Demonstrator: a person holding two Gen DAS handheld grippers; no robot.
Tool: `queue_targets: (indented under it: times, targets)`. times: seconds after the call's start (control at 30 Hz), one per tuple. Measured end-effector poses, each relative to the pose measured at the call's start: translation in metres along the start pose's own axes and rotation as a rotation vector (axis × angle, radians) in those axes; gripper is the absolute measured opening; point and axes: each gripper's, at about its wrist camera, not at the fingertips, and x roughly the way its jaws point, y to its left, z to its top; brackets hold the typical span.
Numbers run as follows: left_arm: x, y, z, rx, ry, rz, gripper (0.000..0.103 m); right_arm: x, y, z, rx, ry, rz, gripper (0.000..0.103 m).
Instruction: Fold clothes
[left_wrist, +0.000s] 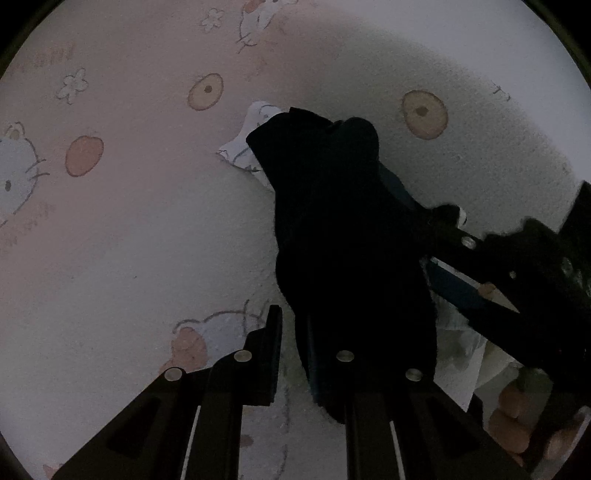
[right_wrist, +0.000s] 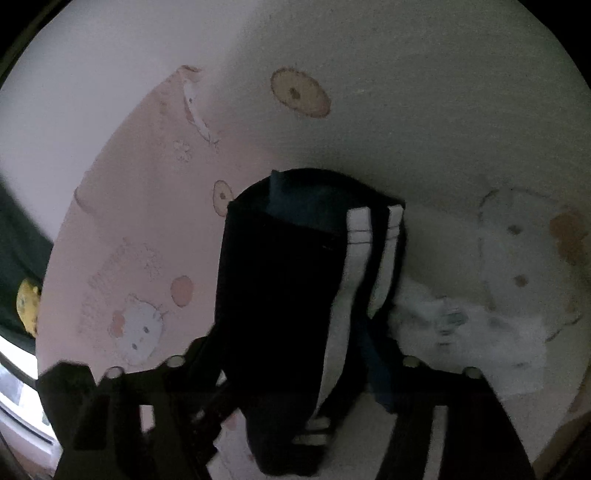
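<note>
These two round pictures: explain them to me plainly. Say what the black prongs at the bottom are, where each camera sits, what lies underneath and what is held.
No robot here: a person holds a two-finger gripper in each hand, each carrying a fisheye camera looking along its fingers. One picture comes from the left gripper, the other from the right gripper. The prongs are their fingers. Underneath lies a pink cartoon-cat sheet with a pale garment on it. Both grippers appear to pinch one dark garment with white stripes, lifted off the sheet.

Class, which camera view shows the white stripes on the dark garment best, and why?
The right wrist view: two white stripes run down the dark garment, clearly lit against the cloth. In the left wrist view the same garment is only a black silhouette on the pink sheet; no stripes show.
</note>
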Motion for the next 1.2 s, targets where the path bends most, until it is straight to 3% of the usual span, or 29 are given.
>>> queue_targets:
  times: [0.07, 0.13, 0.2, 0.33, 0.37, 0.47, 0.5, 0.87, 0.97, 1.07, 1.13, 1.17, 1.2]
  targets:
    - [-0.004, 0.006, -0.002, -0.003, -0.001, 0.010, 0.010, 0.009, 0.005, -0.002, -0.011, 0.026, 0.004, 0.037]
    - [-0.012, 0.014, -0.005, -0.016, 0.002, -0.020, 0.011, 0.012, 0.008, -0.005, -0.055, 0.053, -0.023, 0.014]
    - [-0.020, 0.023, -0.009, -0.029, 0.005, -0.051, 0.011, 0.011, 0.005, -0.008, -0.064, 0.061, -0.004, 0.012]
    - [-0.020, 0.037, -0.007, -0.118, 0.100, -0.147, 0.015, 0.007, -0.002, -0.009, 0.004, 0.065, 0.084, 0.012]
    - [-0.018, 0.037, -0.006, -0.127, 0.116, -0.137, 0.021, 0.007, -0.001, -0.009, 0.011, 0.065, 0.102, 0.012]
    - [-0.015, 0.037, -0.006, -0.151, 0.148, -0.121, 0.062, 0.004, 0.000, -0.009, 0.033, 0.073, 0.199, 0.012]
    - [-0.015, 0.037, -0.006, -0.156, 0.150, -0.125, 0.063, 0.003, -0.001, -0.009, 0.047, 0.079, 0.235, 0.012]
    - [-0.005, 0.033, -0.004, -0.252, 0.192, -0.217, 0.063, 0.002, -0.005, -0.006, 0.023, 0.113, 0.195, 0.012]
    - [0.001, 0.028, -0.001, -0.255, 0.176, -0.255, 0.063, 0.000, -0.008, -0.003, 0.019, 0.109, 0.194, 0.012]
    - [0.008, 0.025, -0.003, -0.287, 0.133, -0.235, 0.063, 0.000, -0.012, -0.003, 0.035, 0.104, 0.192, 0.012]
    - [0.012, 0.023, -0.004, -0.309, 0.105, -0.221, 0.055, -0.001, -0.015, -0.004, 0.035, 0.105, 0.168, 0.012]
    - [0.015, 0.023, -0.005, -0.309, 0.108, -0.182, 0.035, -0.002, -0.016, -0.003, 0.030, 0.106, 0.146, 0.012]
    - [0.018, 0.022, -0.006, -0.308, 0.112, -0.142, 0.027, -0.005, -0.017, -0.003, 0.026, 0.103, 0.123, 0.012]
